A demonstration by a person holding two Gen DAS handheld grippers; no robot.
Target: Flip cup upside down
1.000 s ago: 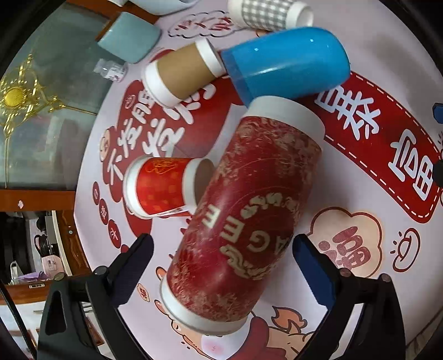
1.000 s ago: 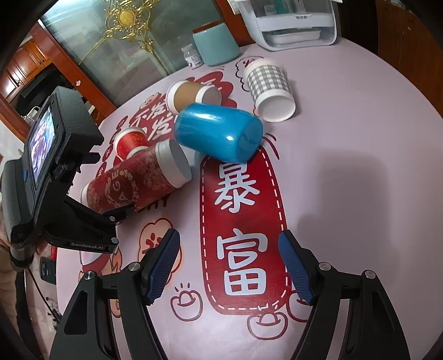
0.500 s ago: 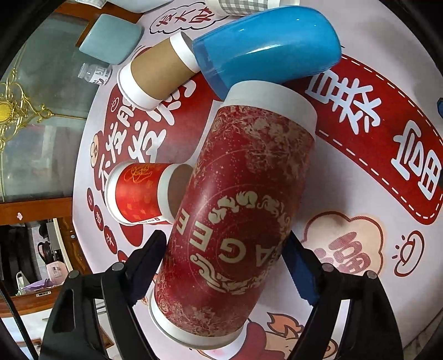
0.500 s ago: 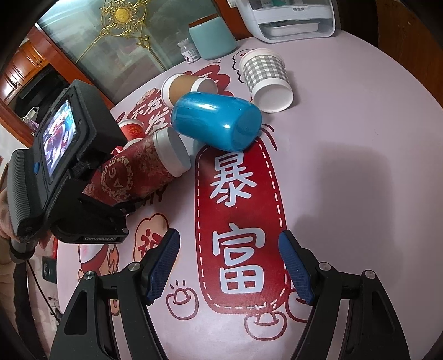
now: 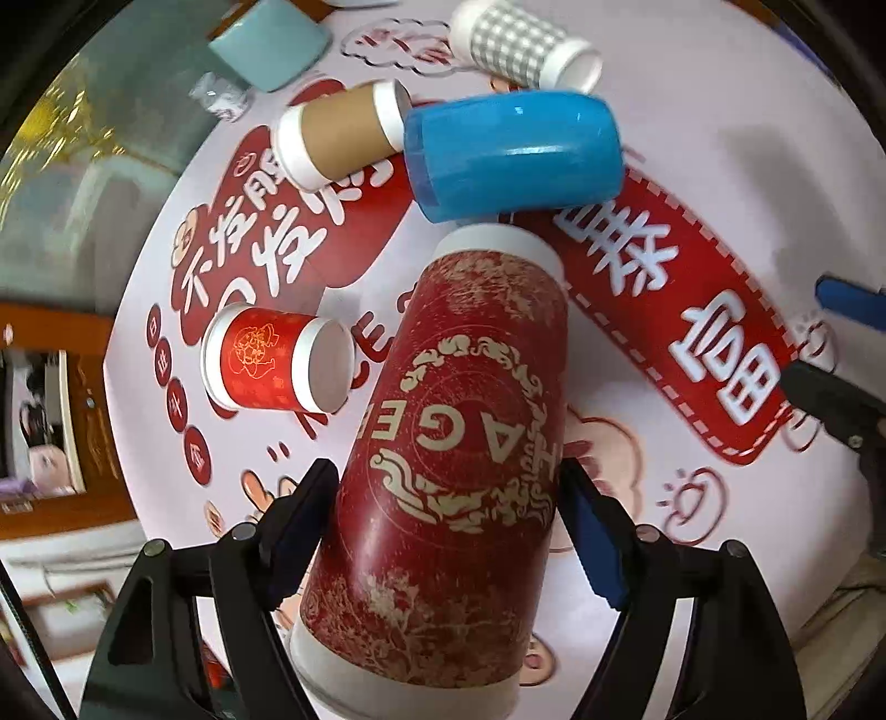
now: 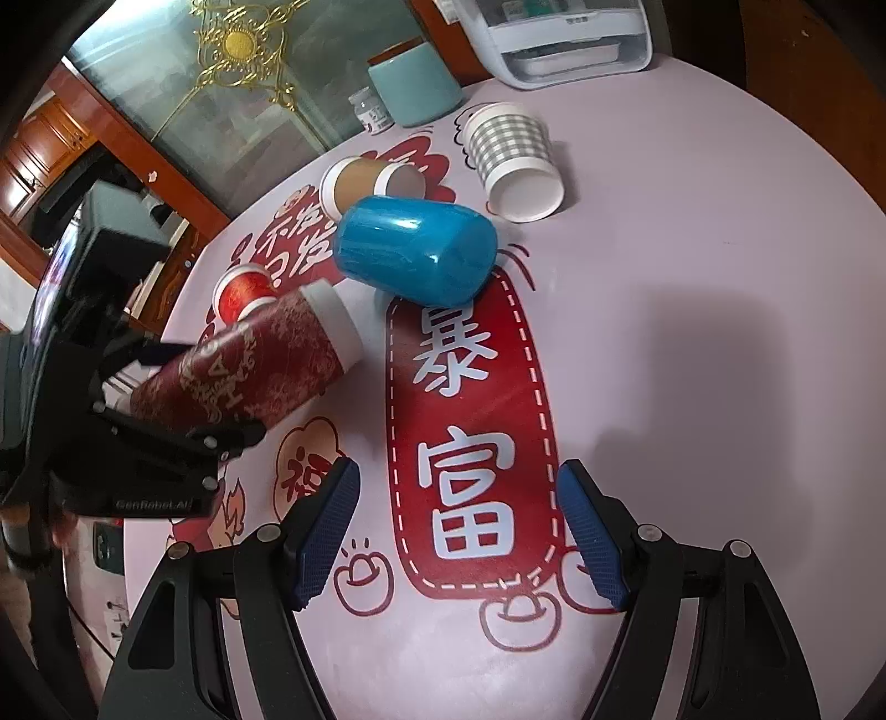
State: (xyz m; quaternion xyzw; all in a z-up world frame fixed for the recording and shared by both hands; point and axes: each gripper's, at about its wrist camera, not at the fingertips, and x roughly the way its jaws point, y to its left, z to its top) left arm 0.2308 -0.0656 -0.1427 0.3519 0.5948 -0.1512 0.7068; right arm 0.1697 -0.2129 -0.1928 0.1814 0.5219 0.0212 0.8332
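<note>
A tall dark red cup (image 5: 454, 454) with gold print and white rims is gripped between the blue pads of my left gripper (image 5: 451, 498). It is held on its side, lifted off the table, rim end pointing away. In the right wrist view the same cup (image 6: 249, 371) slants up from the left gripper (image 6: 183, 426). My right gripper (image 6: 457, 531) is open and empty over the red banner print, to the right of the cup.
On the round printed table (image 6: 692, 277) lie a blue cup (image 6: 415, 255), a brown cup (image 6: 365, 185), a small red cup (image 6: 241, 291) and a grey checked cup (image 6: 512, 158), all on their sides. A teal canister (image 6: 415, 86) and a white box (image 6: 565, 33) stand at the back.
My left gripper closed on the tall red cup and lifted it off the table, away from the blue cup. The right gripper has stayed open, nearly still.
</note>
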